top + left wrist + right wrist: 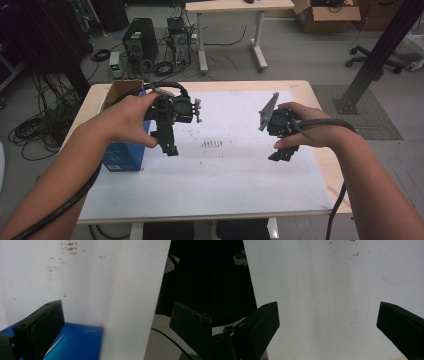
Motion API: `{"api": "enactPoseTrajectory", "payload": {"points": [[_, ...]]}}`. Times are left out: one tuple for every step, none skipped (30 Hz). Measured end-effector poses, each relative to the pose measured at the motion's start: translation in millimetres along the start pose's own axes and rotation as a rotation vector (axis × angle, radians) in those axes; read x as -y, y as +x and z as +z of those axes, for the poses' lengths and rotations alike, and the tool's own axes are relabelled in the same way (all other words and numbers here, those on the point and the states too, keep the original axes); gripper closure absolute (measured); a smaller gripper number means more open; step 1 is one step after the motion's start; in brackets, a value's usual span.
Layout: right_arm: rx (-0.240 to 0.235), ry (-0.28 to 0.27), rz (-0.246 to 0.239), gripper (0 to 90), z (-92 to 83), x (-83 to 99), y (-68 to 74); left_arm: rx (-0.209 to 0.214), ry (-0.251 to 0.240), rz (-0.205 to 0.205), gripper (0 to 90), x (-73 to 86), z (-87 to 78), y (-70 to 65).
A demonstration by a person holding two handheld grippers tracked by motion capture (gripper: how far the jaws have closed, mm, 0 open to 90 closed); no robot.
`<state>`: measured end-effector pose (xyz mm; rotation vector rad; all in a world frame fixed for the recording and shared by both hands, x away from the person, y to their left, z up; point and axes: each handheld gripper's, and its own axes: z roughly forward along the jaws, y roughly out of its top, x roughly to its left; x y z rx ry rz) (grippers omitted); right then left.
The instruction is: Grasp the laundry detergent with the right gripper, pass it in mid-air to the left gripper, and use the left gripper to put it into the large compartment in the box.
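At the table's left edge we see the blue box [122, 154], the thing nearest our grippers. It lies on the white sheet [225, 170] with its long axis running away from us, its near end toward our side. A brown cardboard box [120, 90] sits just behind it, at the far end. In the left gripper view the blue box [75, 345] shows low down, its top face toward the camera, with small white print that reads upside down from there.

Just right of the box hangs our left gripper [170, 145], held above the sheet with its jaws pointing down and toward us. Its jaws stand wide apart with nothing between them [115, 327]; one jaw sits over the box's edge, and we cannot tell whether it touches.

Further right of the box, mid-sheet, there is a patch of small brownish marks [212, 144], flat and no hindrance.

Well right of the box, our right gripper [282, 154] hovers over bare sheet, grey plate on top. Its jaws also stand wide apart and hold nothing [327, 322]. Nothing stands between either gripper and the box.

Beyond the table, behind the box, we see computer towers [140, 42] and cables on the floor.
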<state>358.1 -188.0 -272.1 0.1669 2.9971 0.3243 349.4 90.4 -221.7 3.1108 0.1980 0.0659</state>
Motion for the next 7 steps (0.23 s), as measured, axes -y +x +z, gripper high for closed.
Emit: {"api": "enactPoseTrajectory", "payload": {"points": [[-0.001, 0.0, 0.0, 4.6, 0.0, -0.1, 0.0, 0.0, -0.003, 0.0, 0.2, 0.3, 0.2, 0.1], [-0.001, 0.003, 0.0, 4.6, -0.3, -0.3, 0.0, 0.0, -0.003, 0.0, 0.1, 0.4, 0.4, 0.1], [0.002, -0.002, -0.002, 4.6, -0.2, -0.4, -0.1, 0.0, -0.006, 0.0, 0.2, 0.4, 0.9, 0.0], [0.002, -0.002, 0.001, 4.6, -0.6, -0.4, 0.4, 0.001, -0.011, -0.002, 0.2, 0.5, 1.5, -0.1], [0.005, -0.007, 0.0, 4.5, -0.9, -0.4, 0.6, 0.003, -0.017, -0.003, 0.2, 0.4, 2.3, -0.3], [0.003, -0.013, 0.006, 4.5, -1.0, -0.3, 1.5, 0.008, -0.028, -0.002, 0.2, 0.4, 3.6, -0.3], [0.003, -0.019, 0.002, 4.5, -0.9, -0.2, 1.5, 0.021, -0.046, -0.007, 0.2, 0.2, 5.5, 0.5]]}}
